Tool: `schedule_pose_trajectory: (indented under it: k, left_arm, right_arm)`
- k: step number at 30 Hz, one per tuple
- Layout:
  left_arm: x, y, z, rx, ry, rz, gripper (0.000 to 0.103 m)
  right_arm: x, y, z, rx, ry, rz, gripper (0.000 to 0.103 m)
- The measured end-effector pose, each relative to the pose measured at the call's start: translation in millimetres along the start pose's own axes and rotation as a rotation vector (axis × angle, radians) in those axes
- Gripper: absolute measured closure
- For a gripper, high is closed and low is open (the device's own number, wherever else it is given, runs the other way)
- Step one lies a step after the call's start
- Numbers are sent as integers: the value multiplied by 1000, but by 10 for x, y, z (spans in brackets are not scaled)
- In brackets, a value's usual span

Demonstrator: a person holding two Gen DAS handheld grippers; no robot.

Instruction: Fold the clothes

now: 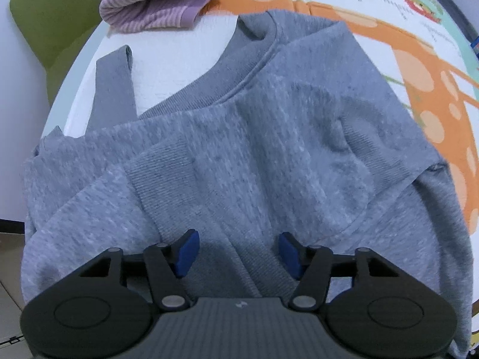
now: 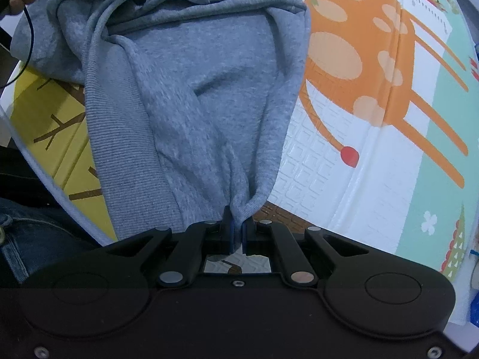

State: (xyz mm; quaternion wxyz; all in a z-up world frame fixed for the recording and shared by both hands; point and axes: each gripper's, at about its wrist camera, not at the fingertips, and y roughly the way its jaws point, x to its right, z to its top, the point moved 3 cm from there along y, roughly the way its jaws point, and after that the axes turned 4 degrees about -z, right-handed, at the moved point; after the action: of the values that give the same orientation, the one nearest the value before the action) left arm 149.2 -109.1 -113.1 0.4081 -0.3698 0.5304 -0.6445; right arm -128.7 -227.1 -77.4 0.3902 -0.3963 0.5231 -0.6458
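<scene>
— So, starting at my right claw (image 2: 238, 236): it's pinched tight on a bunched fold of the grey sweatshirt (image 2: 194, 95), and the cloth runs away from the pads in soft folds. My left claw (image 1: 238, 251) stands about half open just above the same sweatshirt with nothing between its blue pads (image 1: 187, 252).

— Where's the sweatshirt lying?

— Partly folded on the play mat (image 2: 374, 149), beside the orange giraffe print, with the collar (image 1: 239, 68) at the far side from my left claw. A striped purple garment (image 1: 155, 3) sits past that collar.

— How do you reckon it handles?

— Soft and floppy, I'd say, thick fleece with some weight, so it should sag wherever it isn't held. Not slippery or fragile. I'd take it by the ribbed hem band (image 2: 119, 137) or a seam, where the cloth is firmest, and keep both grips well apart along that edge so the fold stays straight.
</scene>
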Motion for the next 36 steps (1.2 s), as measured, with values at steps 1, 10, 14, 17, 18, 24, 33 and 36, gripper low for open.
schedule_pose_trajectory:
  k: [1, 10, 14, 17, 18, 24, 33, 36]
  left_arm:
    - [-7, 15, -5, 1, -4, 0, 57]
    - [-127, -233, -132, 43, -52, -35, 97]
    - [-168, -420, -301, 46, -50, -62, 97]
    - [-199, -544, -484, 48, -57, -86, 97]
    - [-209, -582, -549, 48, -58, -94, 97]
    - [-249, -756, -994, 48, -63, -94, 97]
    - [-318, -831, -1636, 27, -177, -71, 97]
    - [-337, -828, -1855, 23, -228, -49, 96]
  right_arm:
    - [6, 0, 4, -1, 5, 3, 98]
    - [41, -39, 38, 2, 21, 13, 95]
    - [77, -70, 56, -3, 24, 9, 93]
    - [124, -112, 74, -6, 25, -5, 83]
    - [142, -135, 84, -2, 27, -11, 81]
    - [177, -332, 195, 64, 12, -15, 80]
    - [109, -595, 447, 193, -68, -28, 68]
    - [44, -631, 534, 216, -109, 17, 68]
